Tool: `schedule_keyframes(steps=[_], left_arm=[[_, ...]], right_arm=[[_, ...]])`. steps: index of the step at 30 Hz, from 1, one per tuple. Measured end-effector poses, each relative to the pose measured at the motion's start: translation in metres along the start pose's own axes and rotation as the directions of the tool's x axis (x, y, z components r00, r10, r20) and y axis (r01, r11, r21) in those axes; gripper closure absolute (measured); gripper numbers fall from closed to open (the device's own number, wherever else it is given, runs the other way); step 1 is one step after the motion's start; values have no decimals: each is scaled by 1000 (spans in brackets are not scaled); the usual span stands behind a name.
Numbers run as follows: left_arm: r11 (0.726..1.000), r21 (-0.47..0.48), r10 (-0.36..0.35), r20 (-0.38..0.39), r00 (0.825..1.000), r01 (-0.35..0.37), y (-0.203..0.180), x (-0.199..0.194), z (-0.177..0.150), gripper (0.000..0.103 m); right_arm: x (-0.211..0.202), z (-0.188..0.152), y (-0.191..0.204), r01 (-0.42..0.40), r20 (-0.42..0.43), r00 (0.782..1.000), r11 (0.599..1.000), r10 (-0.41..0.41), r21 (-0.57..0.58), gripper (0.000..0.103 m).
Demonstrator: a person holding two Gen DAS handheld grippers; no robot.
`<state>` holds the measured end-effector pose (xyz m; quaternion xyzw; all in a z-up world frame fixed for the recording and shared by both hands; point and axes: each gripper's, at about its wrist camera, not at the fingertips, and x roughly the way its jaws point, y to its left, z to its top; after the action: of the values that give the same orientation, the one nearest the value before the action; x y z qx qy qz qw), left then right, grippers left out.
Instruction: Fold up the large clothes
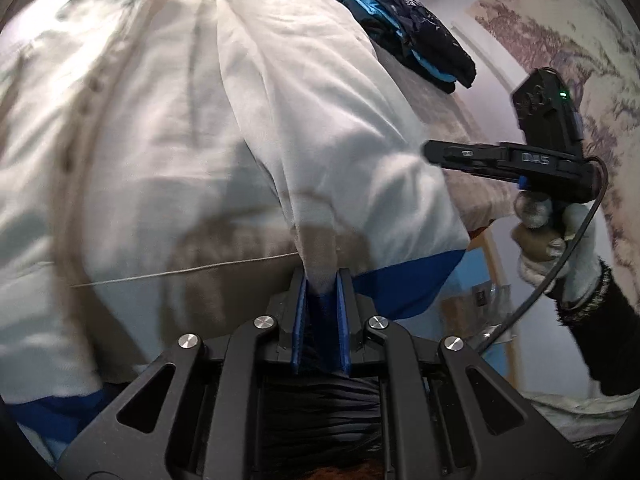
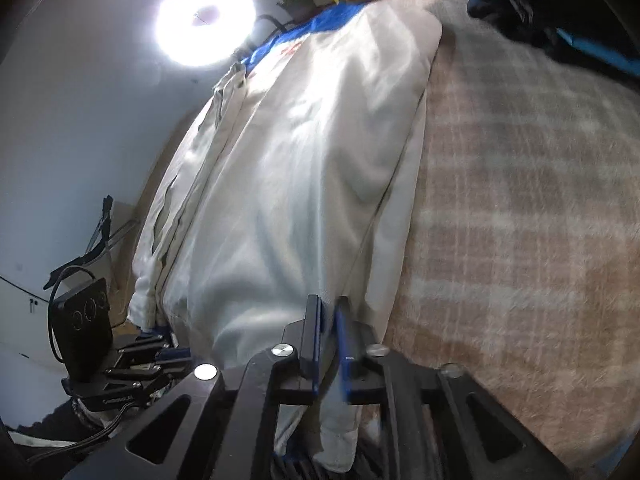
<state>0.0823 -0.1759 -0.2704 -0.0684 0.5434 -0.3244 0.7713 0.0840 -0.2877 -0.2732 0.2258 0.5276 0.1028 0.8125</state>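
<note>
A large white jacket with blue trim (image 1: 168, 128) lies spread lengthwise across a bed covered with a pink-and-white plaid blanket (image 2: 520, 184). The left hand-held gripper (image 1: 322, 280) is clamped on the jacket's hem, a pinched fold of white cloth and the blue band caught between its blue pads (image 1: 301, 312). The right hand-held gripper (image 2: 329, 320) stands at the same end of the jacket, at its edge beside the bare blanket; white cloth runs between its blue-lined fingers, which stand slightly apart, and I cannot tell whether they press on it. A gloved hand (image 1: 556, 240) carries it. A folded navy and light-blue garment (image 1: 404, 28) lies on the blanket beyond the jacket.
</note>
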Motion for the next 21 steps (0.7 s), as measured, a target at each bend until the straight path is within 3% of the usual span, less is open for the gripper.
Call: schedule_keyframes(steps=[1, 6, 12, 17, 21], left_arm=[[1000, 2, 5, 11, 1000, -5, 0, -6, -1, 92], [999, 24, 39, 80, 996, -41, -6, -31, -10, 88], [994, 99, 35, 148, 988, -50, -31, -45, -20, 88], [973, 227, 4, 135, 991, -35, -74, -23, -14, 88], [956, 288, 20, 109, 994, -51, -99, 12, -7, 81]], right_arm=[[-8, -4, 0, 11, 27, 1000, 1000, -11, -1, 70], [-46, -37, -11, -33, 108, 994, 998, 28, 47, 69], [-99, -94, -11, -75, 253, 966, 995, 58, 59, 60], [-125, -132, -9, -92, 313, 947, 994, 67, 66, 56], [-145, -160, -15, -90, 369, 928, 991, 46, 103, 56]])
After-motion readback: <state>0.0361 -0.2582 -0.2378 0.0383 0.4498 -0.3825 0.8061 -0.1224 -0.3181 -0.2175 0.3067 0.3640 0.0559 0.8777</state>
